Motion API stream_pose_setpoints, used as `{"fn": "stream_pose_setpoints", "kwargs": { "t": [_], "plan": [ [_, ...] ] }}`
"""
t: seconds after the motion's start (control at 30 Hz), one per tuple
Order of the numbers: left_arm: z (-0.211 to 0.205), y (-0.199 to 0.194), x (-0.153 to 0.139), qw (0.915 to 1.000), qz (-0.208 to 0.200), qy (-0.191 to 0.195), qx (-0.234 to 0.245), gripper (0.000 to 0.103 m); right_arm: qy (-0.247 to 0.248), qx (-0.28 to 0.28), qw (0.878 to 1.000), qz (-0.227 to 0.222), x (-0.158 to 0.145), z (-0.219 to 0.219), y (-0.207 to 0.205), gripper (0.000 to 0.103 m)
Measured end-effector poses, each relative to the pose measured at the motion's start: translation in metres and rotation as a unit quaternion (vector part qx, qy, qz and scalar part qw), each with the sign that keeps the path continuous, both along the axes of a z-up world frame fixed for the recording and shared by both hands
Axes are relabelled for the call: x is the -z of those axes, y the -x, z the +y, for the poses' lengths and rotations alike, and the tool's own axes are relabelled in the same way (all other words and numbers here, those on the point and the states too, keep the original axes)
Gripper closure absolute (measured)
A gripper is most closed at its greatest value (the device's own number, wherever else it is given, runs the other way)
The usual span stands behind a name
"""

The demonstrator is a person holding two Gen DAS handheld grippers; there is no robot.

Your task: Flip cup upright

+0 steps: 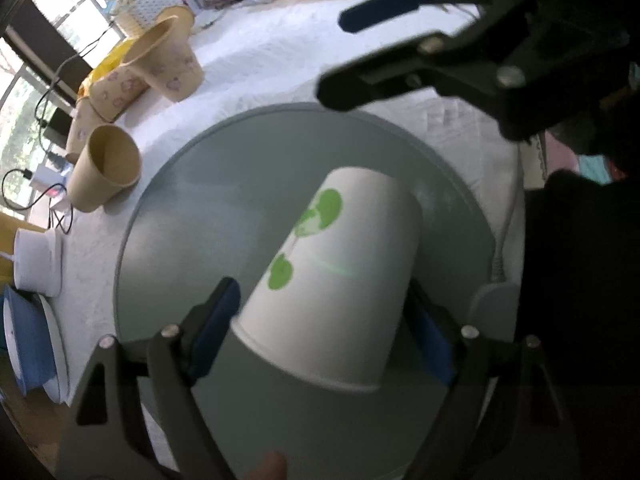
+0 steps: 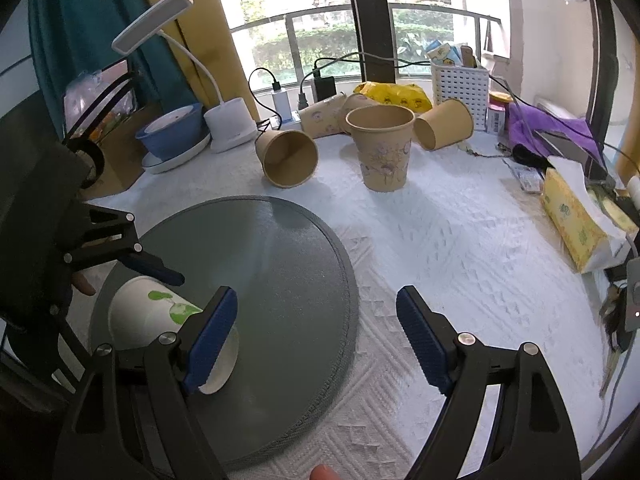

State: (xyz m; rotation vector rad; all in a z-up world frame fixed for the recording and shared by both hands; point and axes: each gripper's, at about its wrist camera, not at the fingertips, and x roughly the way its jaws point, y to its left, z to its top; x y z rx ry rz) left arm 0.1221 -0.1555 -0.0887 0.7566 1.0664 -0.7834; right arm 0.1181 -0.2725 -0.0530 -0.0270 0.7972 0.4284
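A white paper cup with green leaf print (image 1: 340,276) is tilted on its side over the round grey tray (image 1: 208,216). My left gripper (image 1: 320,332) is shut on the cup near its rim, blue pads on both sides. In the right wrist view the cup (image 2: 148,316) shows at lower left on the tray (image 2: 288,264), with the left gripper's fingers (image 2: 152,268) around it. My right gripper (image 2: 316,340) is open and empty above the tray's right edge. It also shows at the upper right of the left wrist view (image 1: 360,40).
Several brown paper cups lie and stand on the white cloth behind the tray, one upright (image 2: 382,148) and one on its side (image 2: 286,158). A blue bowl (image 2: 172,132), a white lamp (image 2: 228,120), a white basket (image 2: 460,80) and a yellow tissue box (image 2: 576,216) ring the table.
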Motion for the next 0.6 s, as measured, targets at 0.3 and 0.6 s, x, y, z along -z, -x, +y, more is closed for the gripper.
{"fn": "stream_pose_setpoints", "kwargs": {
  "t": [0.3,0.6],
  "plan": [
    [0.022,0.005,-0.028,0.9971,-0.021,0.062,-0.039,0.004,0.021,-0.048,0.999,-0.014,-0.016,0.009,-0.001,0.019],
    [0.097,0.035,-0.054,0.9640,-0.052,0.193,-0.175,0.004,0.094,-0.212,0.972,-0.021,-0.026,0.058,0.003,0.019]
  ]
}}
